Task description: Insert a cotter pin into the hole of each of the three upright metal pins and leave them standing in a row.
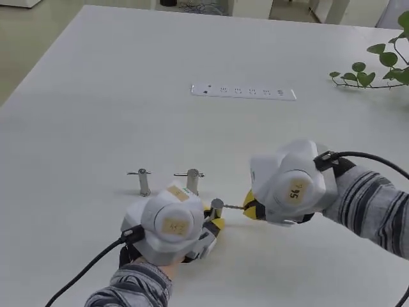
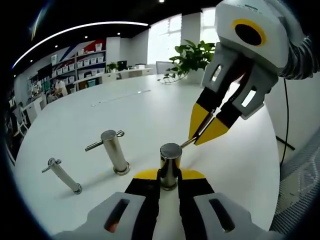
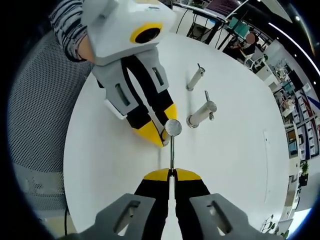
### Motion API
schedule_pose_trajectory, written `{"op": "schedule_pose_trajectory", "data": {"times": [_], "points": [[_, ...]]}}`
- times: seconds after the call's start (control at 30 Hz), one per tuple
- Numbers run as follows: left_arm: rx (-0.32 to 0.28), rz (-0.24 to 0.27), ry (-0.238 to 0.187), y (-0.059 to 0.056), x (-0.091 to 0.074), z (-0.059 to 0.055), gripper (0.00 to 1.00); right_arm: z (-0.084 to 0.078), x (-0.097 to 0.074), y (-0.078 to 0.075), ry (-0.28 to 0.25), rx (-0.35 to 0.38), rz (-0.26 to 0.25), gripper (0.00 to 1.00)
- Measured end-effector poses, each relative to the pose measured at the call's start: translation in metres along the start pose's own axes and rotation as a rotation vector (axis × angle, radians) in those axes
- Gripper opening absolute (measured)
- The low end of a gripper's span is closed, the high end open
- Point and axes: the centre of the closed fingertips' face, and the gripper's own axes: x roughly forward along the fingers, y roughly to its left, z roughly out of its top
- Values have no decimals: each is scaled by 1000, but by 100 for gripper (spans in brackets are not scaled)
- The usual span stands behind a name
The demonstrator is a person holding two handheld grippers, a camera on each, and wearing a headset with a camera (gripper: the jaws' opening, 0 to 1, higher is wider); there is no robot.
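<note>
Three upright metal pins stand on the white table. The far-left pin [image 1: 144, 181] and the middle pin [image 1: 192, 180] each carry a cotter pin through the top. My left gripper [image 2: 169, 176] is shut on the third pin [image 2: 170, 162], holding it upright at its base. My right gripper [image 3: 172, 173] is shut on a thin cotter pin [image 3: 172, 152], whose tip meets the top of that third pin [image 3: 173, 127]. In the head view the left gripper [image 1: 214, 224] and right gripper [image 1: 248, 208] face each other across the third pin [image 1: 216, 208].
A white power strip [image 1: 243, 92] lies farther back on the table. A potted plant's leaves [image 1: 382, 67] reach in at the far right. Cables [image 1: 86, 272] trail from both grippers toward the near edge.
</note>
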Motion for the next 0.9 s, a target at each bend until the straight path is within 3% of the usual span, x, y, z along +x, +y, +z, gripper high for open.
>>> {"op": "schedule_pose_trajectory", "data": {"times": [0.33,0.9], "points": [[4,2,-2,0,0,0,9,15,-2,0,-51,-13,-4,0],[6,15,-9,1,1,0,9,21,3,-1,-65,-4,-2,0]]}}
